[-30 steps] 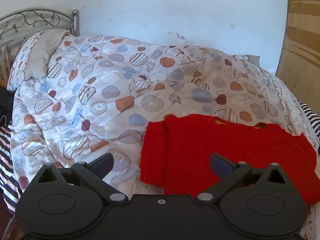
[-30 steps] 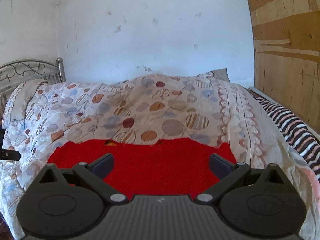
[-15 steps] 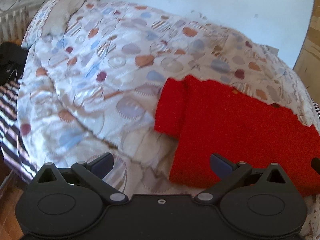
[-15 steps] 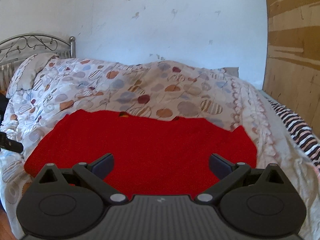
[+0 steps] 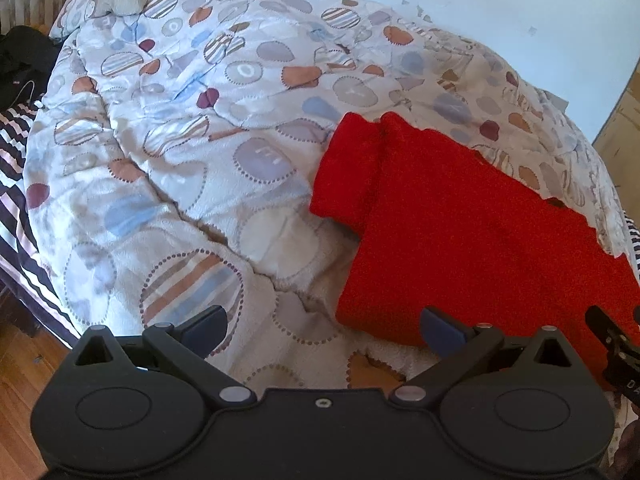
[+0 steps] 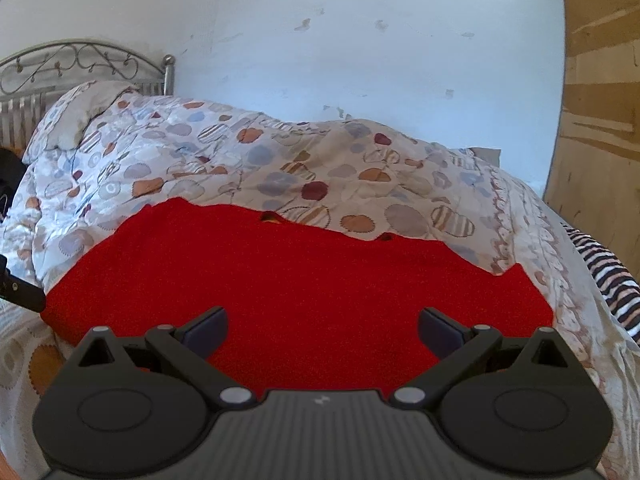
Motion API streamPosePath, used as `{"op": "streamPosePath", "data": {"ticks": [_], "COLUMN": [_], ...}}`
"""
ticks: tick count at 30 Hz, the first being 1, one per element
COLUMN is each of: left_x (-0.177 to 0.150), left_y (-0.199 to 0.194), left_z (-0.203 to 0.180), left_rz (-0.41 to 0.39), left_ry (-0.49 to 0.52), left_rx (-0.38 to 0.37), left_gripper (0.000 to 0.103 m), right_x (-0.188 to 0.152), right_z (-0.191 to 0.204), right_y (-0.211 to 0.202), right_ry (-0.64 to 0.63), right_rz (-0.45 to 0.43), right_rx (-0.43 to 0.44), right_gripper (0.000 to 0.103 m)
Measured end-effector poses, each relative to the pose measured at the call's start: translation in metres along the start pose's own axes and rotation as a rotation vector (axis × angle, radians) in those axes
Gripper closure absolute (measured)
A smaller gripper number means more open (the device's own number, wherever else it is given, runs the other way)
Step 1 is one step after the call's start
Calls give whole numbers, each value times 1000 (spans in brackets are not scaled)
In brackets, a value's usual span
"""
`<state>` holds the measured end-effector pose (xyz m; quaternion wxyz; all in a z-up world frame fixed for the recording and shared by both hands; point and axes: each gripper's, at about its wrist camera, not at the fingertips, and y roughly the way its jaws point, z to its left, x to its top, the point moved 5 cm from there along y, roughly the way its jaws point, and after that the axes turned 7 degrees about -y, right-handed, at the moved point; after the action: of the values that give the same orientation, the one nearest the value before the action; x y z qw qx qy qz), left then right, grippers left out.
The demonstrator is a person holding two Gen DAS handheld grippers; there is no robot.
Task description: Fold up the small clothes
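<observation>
A red knitted sweater point(image 5: 472, 240) lies flat on the patterned quilt, one sleeve folded beside its body at the left. In the right wrist view the red sweater point(image 6: 304, 280) spreads across the middle of the bed. My left gripper point(image 5: 324, 326) is open above the quilt at the sweater's near left corner, nothing between its fingers. My right gripper point(image 6: 322, 326) is open just above the sweater's near hem, empty. The right gripper's tip shows at the right edge of the left wrist view.
The quilt point(image 5: 192, 128) with coloured circles covers the bed and bunches into a ridge behind the sweater. A striped sheet point(image 6: 608, 276) hangs at the right side. A metal headboard point(image 6: 80, 68) and pillow stand far left. Wooden panels point(image 6: 600, 120) line the right wall.
Both grippers have tilted down and moved closer to the bed. The sweater now fills more of each view. Both stay open.
</observation>
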<state>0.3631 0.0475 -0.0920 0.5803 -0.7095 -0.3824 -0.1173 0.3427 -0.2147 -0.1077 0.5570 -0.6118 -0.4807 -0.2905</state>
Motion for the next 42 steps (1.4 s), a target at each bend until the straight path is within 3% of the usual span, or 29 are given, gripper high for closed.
{"op": "streamPosePath", "data": {"ticks": [7, 12, 21, 23, 28, 35, 42], "left_x": [-3, -5, -12, -11, -5, 23, 50], "left_y": [5, 9, 12, 11, 7, 40, 80], "left_z": [1, 2, 2, 1, -4, -13, -14], "left_rz": [12, 27, 50, 44, 1, -23, 46], "left_ry": [-1, -7, -7, -18, -83, -31, -65], "left_rx": [8, 14, 10, -6, -162, -161, -217], "left_gripper": [1, 1, 1, 1, 1, 1, 3], "right_x": [-6, -29, -35, -35, -38, -40, -40], "right_z": [15, 27, 29, 29, 27, 26, 25], "right_y": [9, 20, 19, 19, 18, 16, 17], "right_ry": [-12, -30, -24, -22, -6, 3, 8], "right_rz": [11, 78, 64, 59, 44, 32, 24], "right_rx": [32, 36, 36, 37, 47, 52, 54], "right_gripper": [0, 0, 0, 0, 0, 0, 0]}}
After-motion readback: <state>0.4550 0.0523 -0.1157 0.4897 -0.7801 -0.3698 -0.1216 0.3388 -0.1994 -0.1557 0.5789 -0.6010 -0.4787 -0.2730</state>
